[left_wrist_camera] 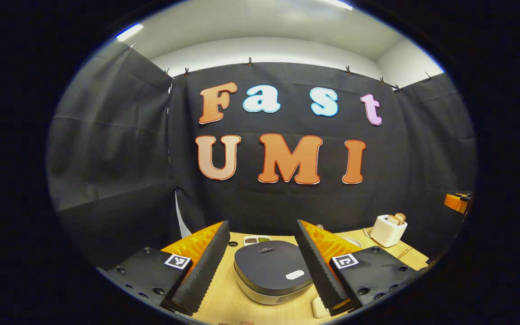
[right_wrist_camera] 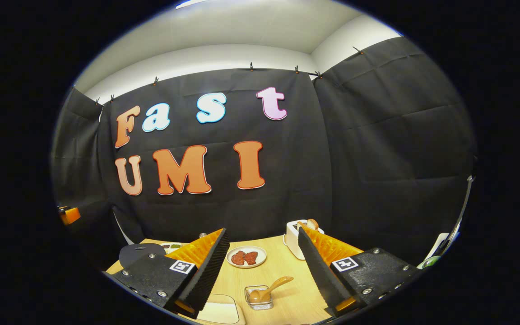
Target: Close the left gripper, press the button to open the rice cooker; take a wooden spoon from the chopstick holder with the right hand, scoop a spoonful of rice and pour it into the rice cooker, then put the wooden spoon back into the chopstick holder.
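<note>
Rice cooker sat shut on surface, between wide-open fingers of left gripper. First step not begun. Next: squeeze left fingers together, push white button. Right gripper gaped empty above wooden spoon in small clear holder.

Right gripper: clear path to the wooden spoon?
Probably yes. The wooden spoon stands in a small clear holder straight ahead between the open jaws of the right gripper, with bare table in between.
</note>
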A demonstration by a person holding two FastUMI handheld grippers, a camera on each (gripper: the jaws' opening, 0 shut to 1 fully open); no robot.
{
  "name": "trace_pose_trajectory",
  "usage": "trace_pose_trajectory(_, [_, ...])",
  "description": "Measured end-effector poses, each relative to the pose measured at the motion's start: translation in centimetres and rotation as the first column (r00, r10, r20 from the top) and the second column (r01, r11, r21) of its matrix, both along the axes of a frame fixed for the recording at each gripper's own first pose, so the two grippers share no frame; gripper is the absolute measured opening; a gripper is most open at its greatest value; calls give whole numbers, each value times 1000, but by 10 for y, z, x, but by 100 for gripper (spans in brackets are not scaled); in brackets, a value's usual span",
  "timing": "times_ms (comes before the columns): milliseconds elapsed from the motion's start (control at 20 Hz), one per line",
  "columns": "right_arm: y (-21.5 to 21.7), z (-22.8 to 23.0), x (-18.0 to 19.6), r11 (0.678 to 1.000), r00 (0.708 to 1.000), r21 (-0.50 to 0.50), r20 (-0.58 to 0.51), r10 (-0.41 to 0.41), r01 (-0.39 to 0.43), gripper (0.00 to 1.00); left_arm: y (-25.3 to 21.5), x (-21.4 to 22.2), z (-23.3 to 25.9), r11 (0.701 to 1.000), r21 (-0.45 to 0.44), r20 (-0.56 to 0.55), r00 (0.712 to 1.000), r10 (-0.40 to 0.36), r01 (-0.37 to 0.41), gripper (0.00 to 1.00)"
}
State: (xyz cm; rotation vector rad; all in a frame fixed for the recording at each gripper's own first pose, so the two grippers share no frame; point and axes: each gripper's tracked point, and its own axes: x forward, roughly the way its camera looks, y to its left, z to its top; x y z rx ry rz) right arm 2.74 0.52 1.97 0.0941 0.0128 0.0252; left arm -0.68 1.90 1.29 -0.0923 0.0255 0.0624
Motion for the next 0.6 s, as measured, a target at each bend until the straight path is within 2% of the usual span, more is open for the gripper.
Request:
trace_pose_trajectory(200, [-18,11,2,999,1000,-48,18,-20,21,94,-4,6,4,999,36,-2,1000,19,-19,97])
trace_pose_trajectory(350, [-25,13,2,998,999,-54,22,-31,32,95,-11,8,5,999,30,2,1000,19,-19,96])
trace_pose_trajectory(500, [-24,8,5,997,1000,-72,7,-22,23,95,-14,8,8,1000,20,1,1000,23,-23,100])
trace_pose_trajectory(600, [-20,7,7,997,1000,-81,2,-6,7,95,-15,6,13,1000,18,16,1000,22,-22,96])
